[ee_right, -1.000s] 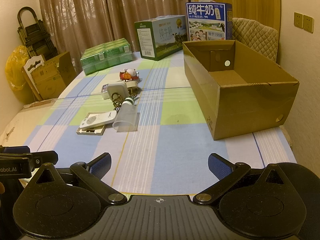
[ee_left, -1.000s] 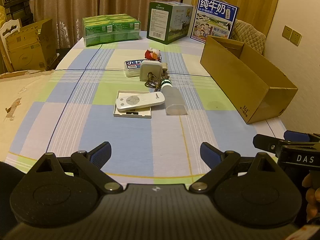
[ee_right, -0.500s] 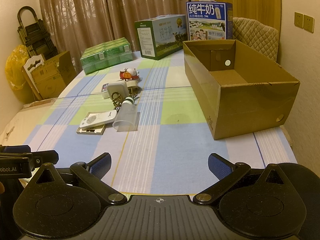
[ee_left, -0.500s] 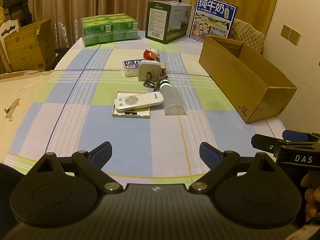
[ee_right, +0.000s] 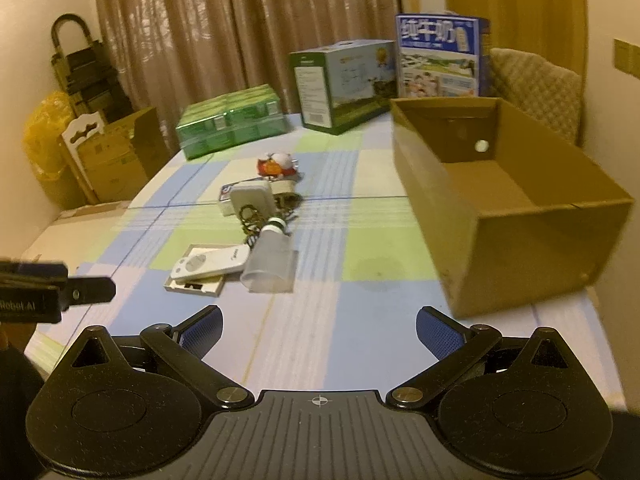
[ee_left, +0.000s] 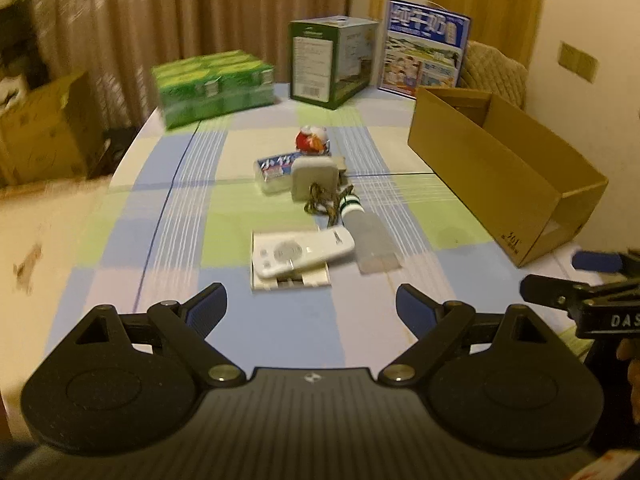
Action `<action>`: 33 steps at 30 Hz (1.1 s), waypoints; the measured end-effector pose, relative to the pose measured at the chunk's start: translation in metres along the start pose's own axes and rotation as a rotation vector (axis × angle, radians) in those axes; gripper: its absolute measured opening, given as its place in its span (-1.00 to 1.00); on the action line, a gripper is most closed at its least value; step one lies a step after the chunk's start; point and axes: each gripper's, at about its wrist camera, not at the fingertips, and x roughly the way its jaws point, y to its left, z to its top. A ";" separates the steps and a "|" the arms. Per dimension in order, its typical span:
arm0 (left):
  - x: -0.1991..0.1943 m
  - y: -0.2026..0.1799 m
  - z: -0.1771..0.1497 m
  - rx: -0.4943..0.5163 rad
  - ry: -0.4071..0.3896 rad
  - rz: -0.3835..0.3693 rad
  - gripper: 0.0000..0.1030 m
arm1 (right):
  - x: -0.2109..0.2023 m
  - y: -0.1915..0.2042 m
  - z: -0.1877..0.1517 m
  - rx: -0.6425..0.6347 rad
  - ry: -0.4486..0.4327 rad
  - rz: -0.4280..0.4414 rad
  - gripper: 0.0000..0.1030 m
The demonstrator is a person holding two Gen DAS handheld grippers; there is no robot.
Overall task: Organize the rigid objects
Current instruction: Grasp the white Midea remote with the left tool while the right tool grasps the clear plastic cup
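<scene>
A cluster of small items lies mid-table: a white remote [ee_left: 302,250] on a flat white holder [ee_left: 292,278], a translucent bottle [ee_left: 370,240] with a green-and-white cap, a bunch of keys [ee_left: 320,200], a white square block [ee_left: 314,180], a tissue pack [ee_left: 274,170] and a red toy [ee_left: 312,140]. An open cardboard box [ee_right: 516,240] stands to their right with nothing inside it. My left gripper [ee_left: 310,300] hovers just short of the remote, its jaws closing with nothing between them. My right gripper [ee_right: 319,320] is open over bare cloth, between the bottle [ee_right: 270,262] and the box.
At the table's far end stand a green shrink-wrapped pack [ee_left: 216,84], a green carton [ee_left: 332,60] and a blue milk carton [ee_left: 424,48]. A padded chair [ee_right: 536,92] sits behind the box. Cardboard boxes [ee_right: 112,156] stand on the floor at the left.
Both grippers have moved forward toward the cluster, which now looks nearer in both views. The left jaws stand slightly narrower. Nothing on the table has moved.
</scene>
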 end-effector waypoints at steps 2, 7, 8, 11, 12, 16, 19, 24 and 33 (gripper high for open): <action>0.014 0.005 0.008 0.071 0.009 -0.014 0.73 | 0.017 0.001 0.003 -0.005 0.010 0.021 0.95; 0.058 0.018 0.020 0.237 0.055 -0.069 0.63 | 0.065 0.007 0.014 -0.033 0.048 0.060 0.56; 0.067 0.019 0.021 0.267 0.066 -0.076 0.62 | 0.073 0.008 0.016 -0.037 0.058 0.068 0.52; 0.095 0.023 0.021 0.336 0.089 -0.103 0.51 | 0.097 0.011 0.022 -0.045 0.079 0.083 0.48; 0.104 0.025 0.021 0.349 0.096 -0.115 0.48 | 0.104 0.012 0.024 -0.046 0.088 0.091 0.47; 0.133 0.029 0.024 0.409 0.109 -0.148 0.36 | 0.136 0.023 0.030 -0.074 0.118 0.108 0.45; 0.148 0.031 0.026 0.459 0.108 -0.161 0.30 | 0.158 0.026 0.032 -0.089 0.146 0.092 0.45; 0.166 0.034 0.029 0.477 0.135 -0.220 0.18 | 0.182 0.024 0.032 -0.089 0.173 0.083 0.45; 0.189 0.020 0.030 0.548 0.168 -0.264 -0.02 | 0.194 0.018 0.030 -0.117 0.187 0.050 0.01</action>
